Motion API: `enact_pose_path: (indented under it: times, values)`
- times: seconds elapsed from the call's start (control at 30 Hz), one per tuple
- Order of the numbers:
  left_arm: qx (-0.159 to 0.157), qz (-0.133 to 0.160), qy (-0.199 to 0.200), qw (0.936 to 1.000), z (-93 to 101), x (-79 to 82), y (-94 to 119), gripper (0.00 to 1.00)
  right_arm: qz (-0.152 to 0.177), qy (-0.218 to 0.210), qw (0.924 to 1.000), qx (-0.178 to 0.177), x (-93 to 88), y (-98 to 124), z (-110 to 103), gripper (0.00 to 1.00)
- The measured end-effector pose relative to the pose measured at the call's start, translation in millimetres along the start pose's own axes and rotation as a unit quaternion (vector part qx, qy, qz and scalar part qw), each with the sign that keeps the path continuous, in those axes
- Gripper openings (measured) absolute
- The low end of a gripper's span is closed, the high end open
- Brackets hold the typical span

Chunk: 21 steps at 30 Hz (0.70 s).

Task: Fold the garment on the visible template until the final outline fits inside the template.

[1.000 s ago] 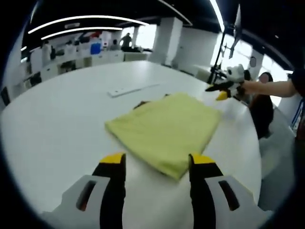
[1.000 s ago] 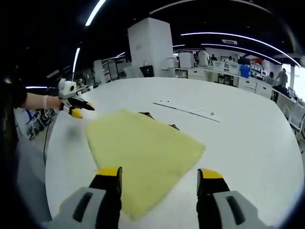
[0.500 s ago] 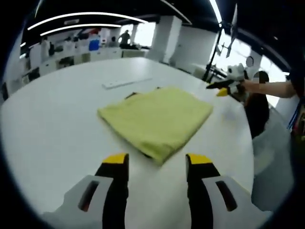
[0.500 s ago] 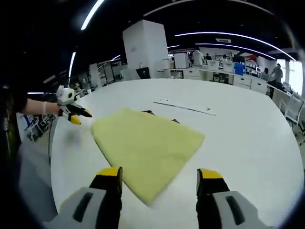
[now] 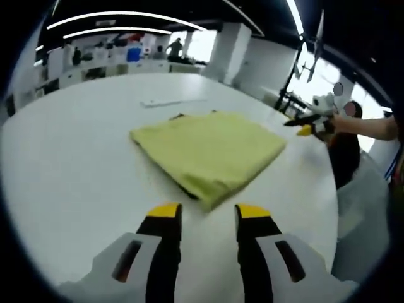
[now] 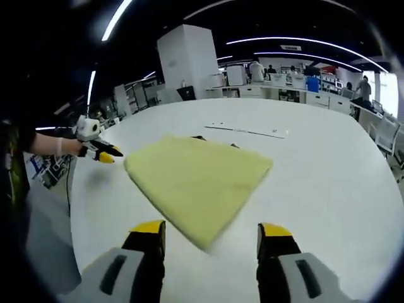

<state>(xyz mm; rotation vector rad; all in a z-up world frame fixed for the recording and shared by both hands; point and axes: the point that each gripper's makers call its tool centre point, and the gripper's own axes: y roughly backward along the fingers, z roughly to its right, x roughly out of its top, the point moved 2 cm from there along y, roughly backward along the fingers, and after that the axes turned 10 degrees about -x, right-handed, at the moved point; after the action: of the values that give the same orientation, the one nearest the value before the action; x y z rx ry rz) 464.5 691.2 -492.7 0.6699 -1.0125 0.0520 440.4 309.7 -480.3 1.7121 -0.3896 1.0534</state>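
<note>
A yellow garment (image 5: 208, 150) lies folded flat into a rough square on the white table (image 5: 69, 170). Dark bits of the template (image 5: 178, 116) peek out from under its far edge. My left gripper (image 5: 208, 213) hovers open just short of the garment's near corner, with nothing between its jaws. The right gripper view shows the same garment (image 6: 197, 177) and template edge (image 6: 198, 137), with my right gripper (image 6: 210, 230) open and empty before the near corner. Each gripper appears off to the side in the other's view: the right gripper (image 5: 308, 124), the left gripper (image 6: 96, 149).
A long white strip (image 5: 170, 101) lies on the table beyond the garment, also seen as the strip (image 6: 249, 131). The table edge (image 5: 331, 189) curves close on the right. A seated person (image 5: 350, 136) and office desks stand beyond the table.
Both views have drawn back a little from the garment, which has stayed put. My left gripper's jaws have come closer together but remain open.
</note>
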Motion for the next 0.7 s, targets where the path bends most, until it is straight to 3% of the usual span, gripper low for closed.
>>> enact_pose_path:
  times: [0.17, 0.3, 0.7]
  values:
    - [0.000, 0.000, 0.005, 1.0000, 3.0, -4.1, -4, 0.28, -0.012, -0.017, 0.9997, 0.009, -9.8, 0, -6, 0.44]
    - [0.002, -0.002, 0.017, 0.9998, 4.1, -7.5, -5, 0.20, -0.023, -0.021, 0.9994, 0.014, -19.8, -4, -7, 0.33]
    - [0.006, 0.000, 0.033, 0.9994, 3.8, -5.2, -16, 0.13, -0.039, -0.042, 0.9982, 0.015, -26.5, -21, -6, 0.26]
